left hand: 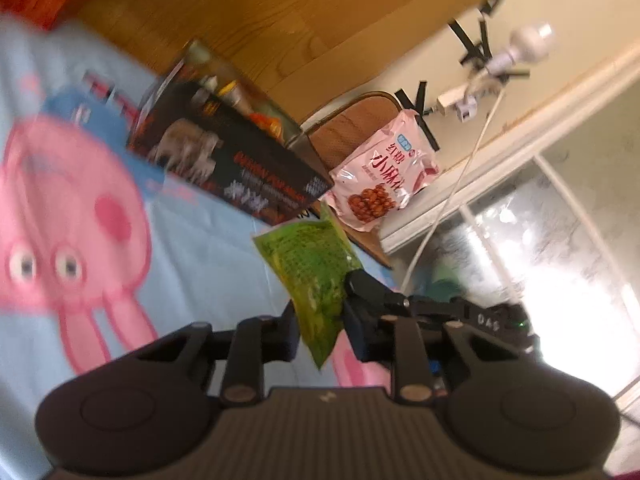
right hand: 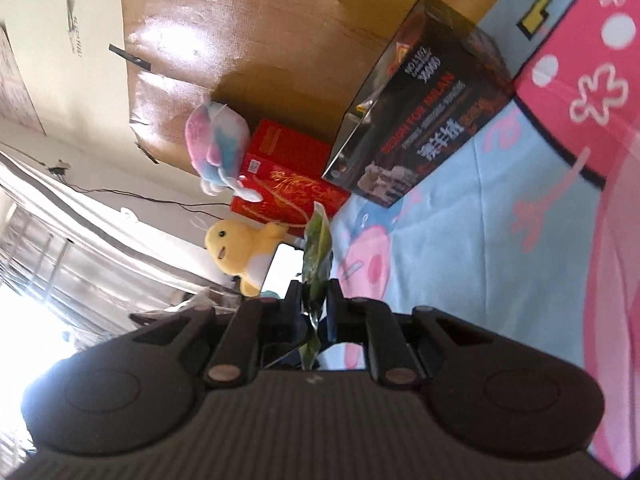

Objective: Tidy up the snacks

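My left gripper (left hand: 320,312) is shut on a green snack packet (left hand: 308,264), held above a light blue bedsheet with pink cartoon pigs (left hand: 200,248). Behind it lies an open dark cardboard box with snacks inside (left hand: 228,156). A pink snack bag (left hand: 384,176) leans on a wooden chair beyond the box. My right gripper (right hand: 314,300) is shut on another green snack packet (right hand: 316,252), seen edge-on. The same dark box (right hand: 424,120) lies ahead of it on the sheet (right hand: 460,240).
A red gift box (right hand: 288,176) sits by the wooden headboard (right hand: 280,40) with a pastel plush (right hand: 216,140) on it and a yellow duck plush (right hand: 240,248) beside it. A pink quilt (right hand: 600,80) lies at the right. A bright window (left hand: 540,260) and a hanging cable (left hand: 452,200) are beyond the bed.
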`<state>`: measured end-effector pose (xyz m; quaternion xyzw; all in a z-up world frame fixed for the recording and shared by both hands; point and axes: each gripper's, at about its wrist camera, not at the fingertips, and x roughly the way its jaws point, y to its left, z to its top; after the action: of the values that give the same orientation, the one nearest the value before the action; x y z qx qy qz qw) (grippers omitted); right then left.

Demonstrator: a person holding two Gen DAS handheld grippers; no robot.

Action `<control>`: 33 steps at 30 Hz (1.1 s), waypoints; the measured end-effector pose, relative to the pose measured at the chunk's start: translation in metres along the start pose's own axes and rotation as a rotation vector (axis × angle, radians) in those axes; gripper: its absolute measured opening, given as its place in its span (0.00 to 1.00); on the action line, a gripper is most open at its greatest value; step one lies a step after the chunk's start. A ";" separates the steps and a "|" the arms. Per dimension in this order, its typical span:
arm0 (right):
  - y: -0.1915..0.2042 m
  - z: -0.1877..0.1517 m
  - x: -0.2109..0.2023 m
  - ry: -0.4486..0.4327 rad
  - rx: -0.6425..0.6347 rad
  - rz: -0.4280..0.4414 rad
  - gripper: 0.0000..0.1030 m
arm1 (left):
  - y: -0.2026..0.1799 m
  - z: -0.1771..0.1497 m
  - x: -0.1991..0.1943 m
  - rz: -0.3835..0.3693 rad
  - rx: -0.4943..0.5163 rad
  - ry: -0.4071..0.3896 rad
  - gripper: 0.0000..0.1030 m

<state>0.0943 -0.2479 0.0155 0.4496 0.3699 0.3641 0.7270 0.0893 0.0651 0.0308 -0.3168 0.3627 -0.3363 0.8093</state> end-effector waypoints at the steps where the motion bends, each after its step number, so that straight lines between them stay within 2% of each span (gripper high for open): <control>1: 0.000 0.004 0.000 -0.001 -0.010 -0.008 0.15 | -0.006 0.010 0.003 0.013 0.034 0.005 0.22; 5: 0.021 0.027 0.006 -0.044 -0.139 -0.052 0.15 | -0.025 0.057 0.014 0.053 0.155 0.004 0.27; 7: 0.034 0.043 0.013 -0.092 -0.207 -0.073 0.15 | -0.034 0.088 0.027 0.112 0.220 -0.011 0.30; 8: 0.041 0.052 0.017 -0.120 -0.251 -0.088 0.15 | -0.035 0.099 0.033 0.147 0.240 -0.014 0.35; 10: 0.053 0.070 0.034 -0.174 -0.314 -0.147 0.16 | -0.031 0.125 0.051 0.269 0.287 -0.022 0.42; 11: 0.056 0.077 0.045 -0.200 -0.344 -0.182 0.17 | -0.026 0.134 0.063 0.356 0.308 -0.013 0.47; 12: 0.059 0.082 0.061 -0.228 -0.408 -0.232 0.19 | -0.019 0.142 0.076 0.520 0.316 0.007 0.49; 13: 0.059 0.083 0.076 -0.234 -0.491 -0.297 0.20 | -0.015 0.144 0.082 0.613 0.313 0.027 0.42; 15: 0.060 0.075 0.113 -0.185 -0.695 -0.533 0.24 | -0.014 0.138 0.072 0.547 0.327 0.013 0.46; 16: 0.058 0.069 0.116 -0.181 -0.756 -0.570 0.24 | -0.015 0.131 0.060 0.517 0.340 -0.028 0.52; 17: 0.057 0.060 0.111 -0.206 -0.817 -0.565 0.30 | -0.017 0.126 0.052 0.517 0.349 -0.059 0.53; 18: 0.055 0.054 0.102 -0.238 -0.848 -0.558 0.42 | -0.018 0.122 0.045 0.510 0.352 -0.081 0.54; 19: 0.054 0.050 0.094 -0.271 -0.862 -0.560 0.46 | -0.019 0.117 0.039 0.503 0.349 -0.096 0.54; 23: 0.052 0.048 0.075 -0.337 -0.877 -0.578 0.45 | -0.028 0.106 0.032 0.483 0.339 -0.121 0.54; 25: 0.055 0.046 0.066 -0.359 -0.852 -0.563 0.45 | -0.034 0.101 0.032 0.503 0.358 -0.136 0.54; 28: 0.057 0.037 0.059 -0.371 -0.824 -0.582 0.45 | -0.043 0.090 0.034 0.544 0.382 -0.149 0.54; 33: 0.048 0.012 0.042 -0.340 -0.758 -0.624 0.45 | -0.054 0.063 0.037 0.598 0.399 -0.132 0.54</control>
<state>0.1148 -0.2007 0.0546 0.0759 0.2050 0.1604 0.9625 0.1414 0.0226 0.0915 -0.0535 0.3136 -0.1281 0.9394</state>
